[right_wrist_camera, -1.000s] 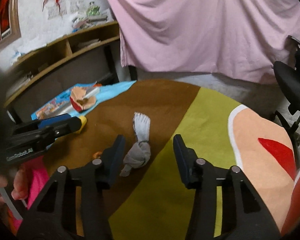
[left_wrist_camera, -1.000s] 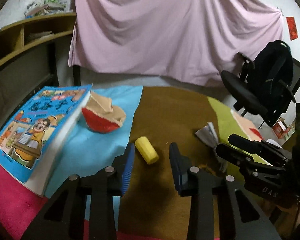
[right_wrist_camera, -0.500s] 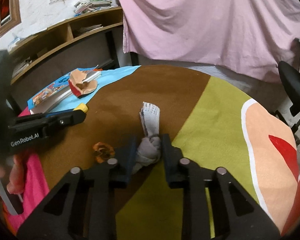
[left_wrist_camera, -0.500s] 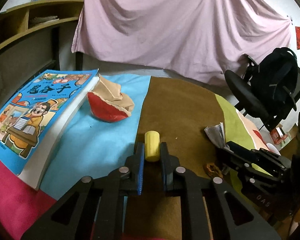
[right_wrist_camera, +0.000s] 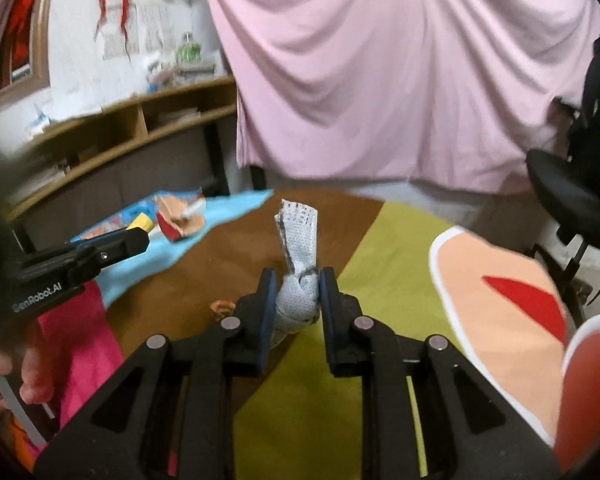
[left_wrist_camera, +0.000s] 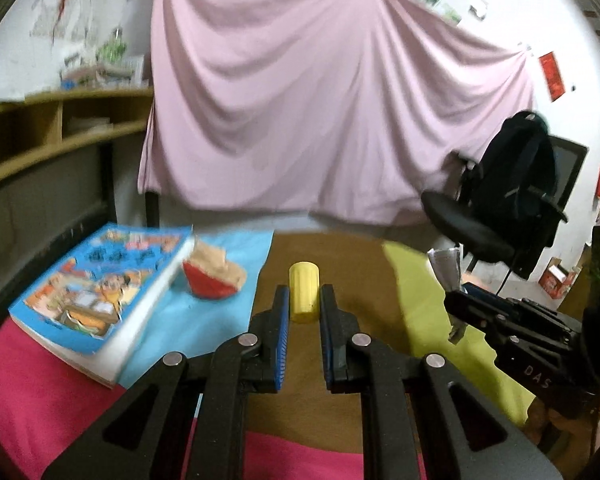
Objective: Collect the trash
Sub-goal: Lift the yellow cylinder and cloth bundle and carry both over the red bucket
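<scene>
The left gripper is closed tight on a small yellow tube, which stands up between its blue pads in the middle of the left wrist view. The right gripper is closed on a knotted grey cloth; the knot sits between the two fingers and the loose end sticks up above them, in the middle of the right wrist view.

Under both tools is a round mat made of big patches of color: brown in the middle, yellow-green to the right, light blue to the left, and bright pink at the lower left. A peach patch with a red shape on it fills the right side of the right wrist view. A small orange scrap lies on the brown patch just left of the right gripper.

On the blue patch, at the left of the left wrist view, lies a thick picture book with a blue cover. Just beside it sits a torn red and tan piece like a broken ball.

A big pink sheet hangs across the back of the room. Wooden shelves run along the upper left wall, with blurry things on top. At the right stands a black office chair with a black backpack on it
</scene>
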